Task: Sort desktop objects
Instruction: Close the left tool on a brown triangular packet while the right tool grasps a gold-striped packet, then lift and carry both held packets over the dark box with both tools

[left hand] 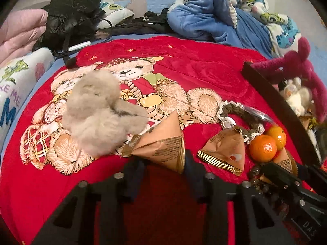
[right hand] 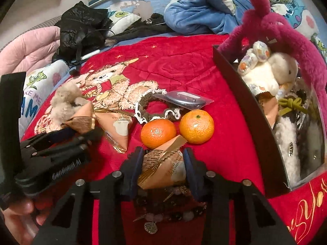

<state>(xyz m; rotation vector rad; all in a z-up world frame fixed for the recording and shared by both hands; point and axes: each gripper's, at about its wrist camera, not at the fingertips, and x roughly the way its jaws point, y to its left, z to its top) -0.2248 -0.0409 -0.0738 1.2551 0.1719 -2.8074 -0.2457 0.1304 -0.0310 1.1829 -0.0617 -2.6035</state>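
On the red bear blanket point(left hand: 204, 69), my left gripper point(left hand: 165, 163) is shut on the lower edge of a tan pyramid snack packet point(left hand: 161, 143). A grey fluffy plush point(left hand: 98, 114) lies just left of it. In the right wrist view, my right gripper point(right hand: 163, 161) is shut on another tan snack packet point(right hand: 161, 167), with both pads against its sides. A third packet point(right hand: 116, 126) lies between the two grippers. Two mandarins point(right hand: 158, 132) point(right hand: 197, 126) sit just beyond the right gripper. The left gripper point(right hand: 81, 136) shows at the left of that view.
A black box point(right hand: 245, 106) at the right holds a magenta plush point(right hand: 265, 24), a white plush point(right hand: 271, 75) and other items. A crochet band point(right hand: 151, 106) and a sealed plastic pouch point(right hand: 184, 100) lie behind the mandarins. A bead bracelet point(right hand: 163, 204) is under the right gripper. Bedding and a black jacket point(right hand: 81, 26) are heaped at the back.
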